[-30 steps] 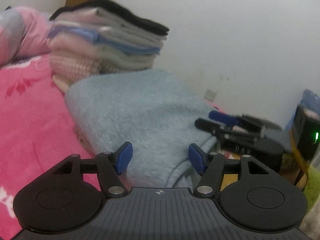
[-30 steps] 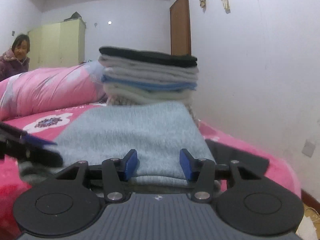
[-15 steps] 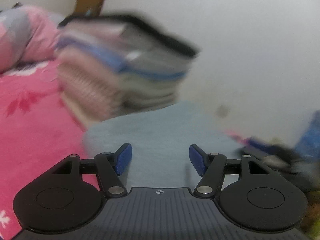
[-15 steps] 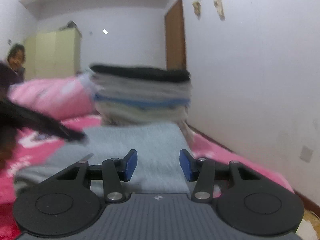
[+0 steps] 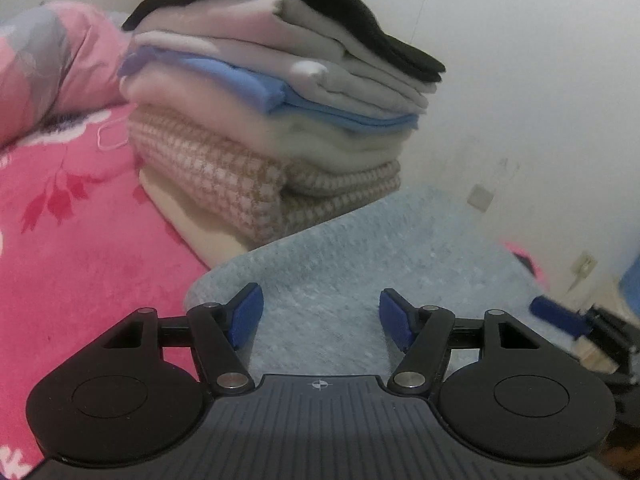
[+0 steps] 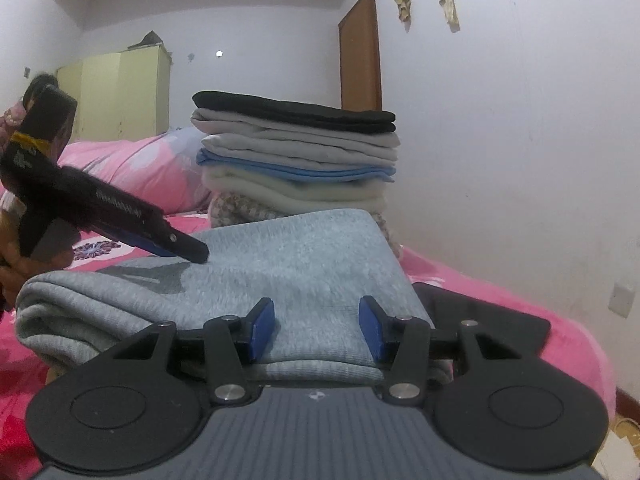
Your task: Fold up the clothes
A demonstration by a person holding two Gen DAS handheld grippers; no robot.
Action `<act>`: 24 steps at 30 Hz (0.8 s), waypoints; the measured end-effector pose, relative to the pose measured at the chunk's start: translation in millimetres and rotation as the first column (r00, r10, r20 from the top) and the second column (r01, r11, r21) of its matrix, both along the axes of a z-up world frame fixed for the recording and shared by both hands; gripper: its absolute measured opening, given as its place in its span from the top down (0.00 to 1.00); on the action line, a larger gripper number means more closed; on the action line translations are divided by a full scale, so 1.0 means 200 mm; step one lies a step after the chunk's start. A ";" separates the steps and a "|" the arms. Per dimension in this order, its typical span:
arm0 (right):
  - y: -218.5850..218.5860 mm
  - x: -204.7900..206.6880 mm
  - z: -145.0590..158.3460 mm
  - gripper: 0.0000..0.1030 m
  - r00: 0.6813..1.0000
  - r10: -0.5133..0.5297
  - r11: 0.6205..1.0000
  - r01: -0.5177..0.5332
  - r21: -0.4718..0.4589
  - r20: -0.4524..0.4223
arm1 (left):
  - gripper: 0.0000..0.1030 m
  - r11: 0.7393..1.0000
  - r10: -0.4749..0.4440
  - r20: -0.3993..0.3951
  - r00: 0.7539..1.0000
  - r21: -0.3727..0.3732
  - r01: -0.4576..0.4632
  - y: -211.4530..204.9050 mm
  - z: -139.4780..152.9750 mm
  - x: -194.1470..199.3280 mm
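Left wrist view: left gripper [image 5: 320, 316] over the near end of the folded grey garment [image 5: 360, 280], jaws opening, spread apart, pads clear of the cloth, nothing pinched. Garment on the pink bedspread [image 5: 80, 260], filling the frame from 6 toward 3 o'clock. Stack [image 5: 276, 112] of folded clothes at 12 o'clock, just behind the garment, black piece on top, checked knit low down; probably kept against the wall so finished pieces stay clear of the folding space. Right gripper [image 5: 560, 320] at 3 o'clock, blurred, so its state unreadable from here.

Right wrist view: right gripper [image 6: 316, 326] low at the garment's [image 6: 300, 264] near folded edge, jaws part-spread; cloth between the pads, though whether pinched or merely straddled cannot be told. Left gripper [image 6: 192, 250] reaching in from 9 o'clock, tips over the garment's top layer, likely letting go after smoothing or laying a fold. Stack [image 6: 296, 156] at 12 o'clock, upright, even. Dark flat object [image 6: 500, 320] at 3 o'clock, partly under the garment. No containers in sight; the stack serves as the only holding place.
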State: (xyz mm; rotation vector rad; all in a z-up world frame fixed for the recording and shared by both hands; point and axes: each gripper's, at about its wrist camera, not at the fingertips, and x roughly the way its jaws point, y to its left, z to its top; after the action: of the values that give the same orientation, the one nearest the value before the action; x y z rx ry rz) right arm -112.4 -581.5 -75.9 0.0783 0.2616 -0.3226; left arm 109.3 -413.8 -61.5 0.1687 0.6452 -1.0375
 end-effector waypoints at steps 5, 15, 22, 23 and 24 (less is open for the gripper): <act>0.01 -0.01 -0.01 0.51 1.000 0.002 1.000 -0.002 -0.002 0.009 | 0.33 1.000 0.009 0.026 1.000 -0.016 -0.009 0.03 0.02 -0.04; -0.01 0.00 0.07 0.51 1.000 0.004 0.999 -0.003 0.046 -0.030 | 0.32 1.000 0.021 0.061 0.998 -0.011 -0.021 0.12 0.11 -0.12; -0.06 0.04 0.37 0.51 0.999 -0.010 1.000 0.011 0.027 -0.049 | 0.31 1.000 0.017 0.094 0.995 -0.002 -0.017 0.14 0.14 -0.16; -0.07 0.06 0.41 0.51 0.999 -0.007 1.000 0.008 0.016 -0.048 | 0.30 1.000 0.017 0.095 0.995 -0.001 -0.017 0.13 0.14 -0.16; -0.08 0.09 0.46 0.51 0.998 -0.003 1.000 0.003 0.000 -0.058 | 0.30 1.000 0.017 0.095 0.995 0.001 -0.017 0.13 0.13 -0.16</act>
State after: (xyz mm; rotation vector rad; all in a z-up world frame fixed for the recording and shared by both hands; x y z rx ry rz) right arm -93.6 -597.8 15.9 0.0696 0.3191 -0.3286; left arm 78.3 -388.2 -34.6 0.2119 0.5607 -1.0062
